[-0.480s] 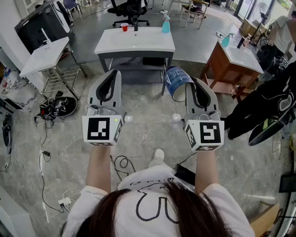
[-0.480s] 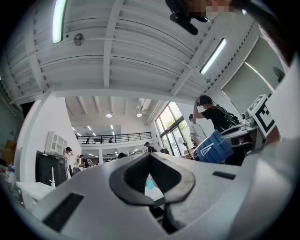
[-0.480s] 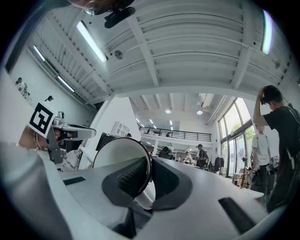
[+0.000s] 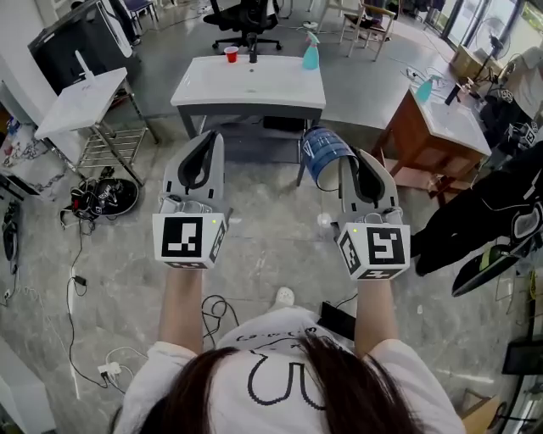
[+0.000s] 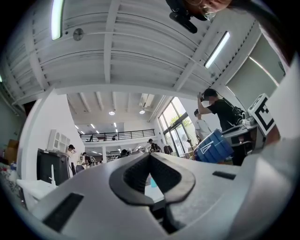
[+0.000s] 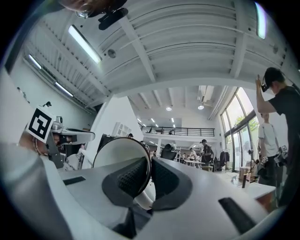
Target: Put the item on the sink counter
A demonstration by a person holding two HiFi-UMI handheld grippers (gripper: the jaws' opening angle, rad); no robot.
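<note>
The white sink counter stands ahead across the grey floor, with a red cup, a black tap and a blue spray bottle on it. My right gripper is shut on the rim of a blue cup, which lies tilted on its side in the air, short of the counter. In the right gripper view the cup's white inside fills the space left of the right gripper, with the rim pinched between the pads. My left gripper is shut with nothing in it. The blue cup also shows in the left gripper view.
A wooden cabinet with a white basin top stands at the right, and a person in black beside it. A white folding table and a tangle of cables are at the left. An office chair is behind the counter.
The counter has come slightly nearer in the head view. Both grippers keep their pose, and the blue cup stays in the right one.
</note>
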